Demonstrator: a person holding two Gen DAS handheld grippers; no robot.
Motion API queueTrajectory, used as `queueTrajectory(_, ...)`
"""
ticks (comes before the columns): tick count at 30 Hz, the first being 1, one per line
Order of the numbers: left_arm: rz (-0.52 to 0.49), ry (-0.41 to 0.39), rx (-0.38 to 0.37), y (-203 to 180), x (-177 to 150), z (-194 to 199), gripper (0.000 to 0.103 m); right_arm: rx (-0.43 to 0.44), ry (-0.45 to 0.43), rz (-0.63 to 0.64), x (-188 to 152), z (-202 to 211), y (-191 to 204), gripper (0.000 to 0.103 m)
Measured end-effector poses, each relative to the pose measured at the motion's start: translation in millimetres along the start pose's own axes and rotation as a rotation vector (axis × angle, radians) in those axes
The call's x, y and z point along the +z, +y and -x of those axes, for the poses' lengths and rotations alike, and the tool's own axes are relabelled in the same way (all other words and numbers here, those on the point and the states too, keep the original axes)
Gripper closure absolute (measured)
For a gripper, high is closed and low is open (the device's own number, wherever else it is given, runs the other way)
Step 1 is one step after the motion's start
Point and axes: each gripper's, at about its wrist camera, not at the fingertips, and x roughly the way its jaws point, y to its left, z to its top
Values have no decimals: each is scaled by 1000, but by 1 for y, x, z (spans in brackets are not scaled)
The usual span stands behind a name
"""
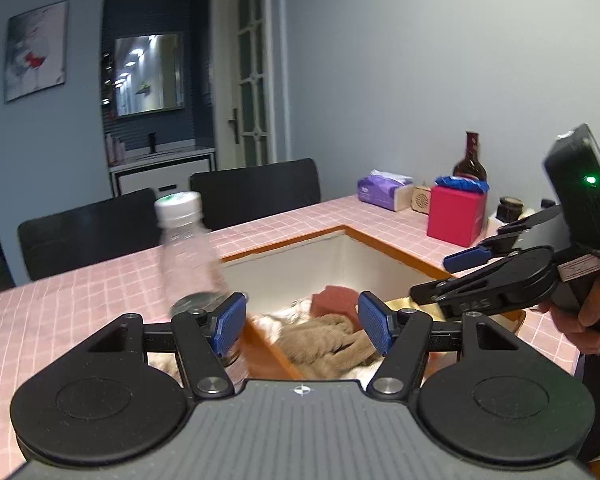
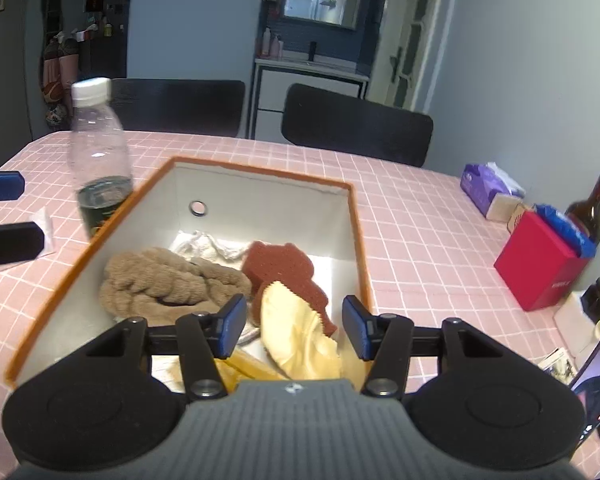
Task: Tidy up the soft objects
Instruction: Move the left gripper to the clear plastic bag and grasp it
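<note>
Right wrist view: right hand-held gripper (image 2: 294, 328) jaws apart, empty — yellow cloth (image 2: 296, 332) just below/between, inside box (image 2: 356, 232) w/ brown towel (image 2: 168, 284) to its left. Left hand-held gripper (image 1: 302, 322) also open. Retreat straight up — avoid snagging cloth.

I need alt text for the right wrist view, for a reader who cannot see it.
The open right gripper hovers over an orange-rimmed box holding a tan towel, a brown sponge, a yellow cloth and white paper. The box sits on a pink checked table beside a clear bottle.
</note>
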Motion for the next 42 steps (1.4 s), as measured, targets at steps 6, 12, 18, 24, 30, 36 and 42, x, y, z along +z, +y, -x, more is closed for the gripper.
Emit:
queueTrajectory(6, 15, -13, 84, 23, -20, 26, 27, 50, -31, 31, -3, 29, 26, 50)
queueTrajectory(12, 33, -17, 148, 45, -43, 44, 27, 143, -105, 34, -8, 60, 67, 50)
queueTrajectory(18, 62, 1, 217, 76, -62, 58, 27, 208, -193, 42, -12, 73, 118, 50)
queueTrajectory(24, 72, 47, 272, 105, -80, 61, 27, 248, -217, 43, -17, 56, 170, 50)
queueTrajectory(30, 107, 109, 276, 135, -95, 57, 22, 254, -161, 77, -21, 15, 214, 50)
queueTrajectory(36, 148, 158, 240, 161, -102, 47, 18, 233, -108, 102, -24, -25, 238, 59)
queueTrajectory(42, 67, 202, 224, 176, -98, 22, 16, 254, -65, 115, -19, -53, 250, 61)
